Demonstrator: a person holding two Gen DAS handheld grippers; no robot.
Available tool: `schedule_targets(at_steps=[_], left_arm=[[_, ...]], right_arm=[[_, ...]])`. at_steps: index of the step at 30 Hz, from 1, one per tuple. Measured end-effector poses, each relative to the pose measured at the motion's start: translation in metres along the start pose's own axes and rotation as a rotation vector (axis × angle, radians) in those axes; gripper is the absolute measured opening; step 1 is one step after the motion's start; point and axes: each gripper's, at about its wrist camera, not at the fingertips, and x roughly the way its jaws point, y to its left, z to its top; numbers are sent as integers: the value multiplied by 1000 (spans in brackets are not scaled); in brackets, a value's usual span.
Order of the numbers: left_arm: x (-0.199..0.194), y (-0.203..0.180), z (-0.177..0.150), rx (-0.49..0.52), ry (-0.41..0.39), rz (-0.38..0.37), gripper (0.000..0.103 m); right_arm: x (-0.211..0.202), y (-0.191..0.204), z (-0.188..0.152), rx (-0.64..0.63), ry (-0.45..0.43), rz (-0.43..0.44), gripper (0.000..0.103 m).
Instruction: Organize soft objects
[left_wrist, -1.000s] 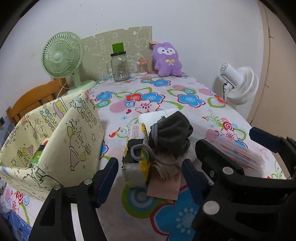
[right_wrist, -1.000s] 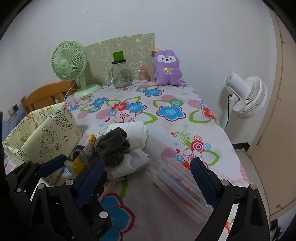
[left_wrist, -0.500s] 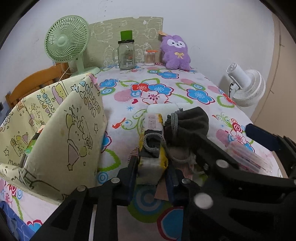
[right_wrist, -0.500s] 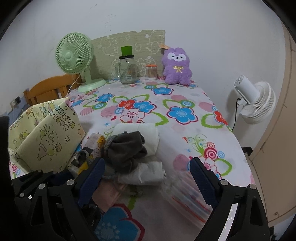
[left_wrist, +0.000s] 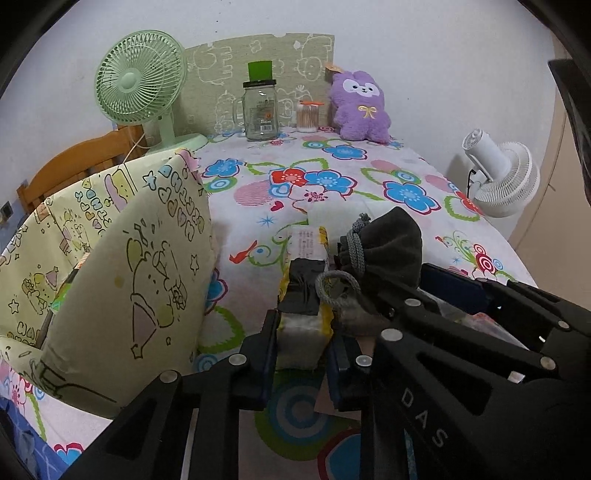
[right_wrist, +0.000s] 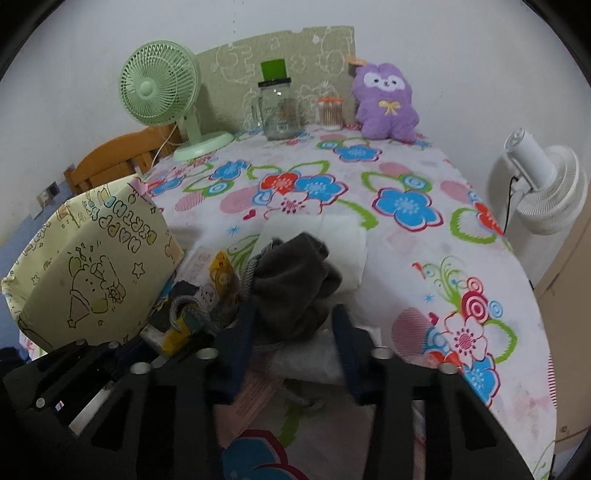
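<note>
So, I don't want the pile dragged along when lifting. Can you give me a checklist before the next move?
1. Left tool clamped on the yellow-and-white tissue pack: ok.
2. Right tool, jaws just closing, around the dark grey drawstring pouch: ok; firm grip: cannot tell.
3. Grey pouch cord clear of the pack: not ok, it loops against it.
4. Yellow cartoon-print fabric bin open-topped: ok.
5. Bin has room: cannot tell.

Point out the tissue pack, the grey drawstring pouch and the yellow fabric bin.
tissue pack (left_wrist: 301, 332), left wrist view, front end
grey drawstring pouch (right_wrist: 291, 284), right wrist view, body
yellow fabric bin (left_wrist: 147, 280), left wrist view, front wall
</note>
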Motion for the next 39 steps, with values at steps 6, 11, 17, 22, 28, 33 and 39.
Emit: schedule_targets(at_steps=[6,11,17,22,28,33,39], left_arm=[[-3,-1,0,7,-2,-10,21],[-11,-3,1,14,-26,-16,21],[-24,-4,4,22,-55,-28,21],[-35,-3,8,12,-61,-73,21],[-50,-6,14,15,-85,-85,21],[-59,-9,19,34,-98,-84,21],[-73,-10,25,38,-108,-91,21]], right_arm=[[-3,-1,-1,8,-1,-6,29],[-12,-2,-1,15,-23,-13,26],[-28,-1,2,18,-54,-27,26],[-43,1,7,19,-83,-37,26],[-59,3,12,11,-105,-53,26],[-72,3,16,18,-116,-69,26],[-89,5,20,19,-133,-76,26]])
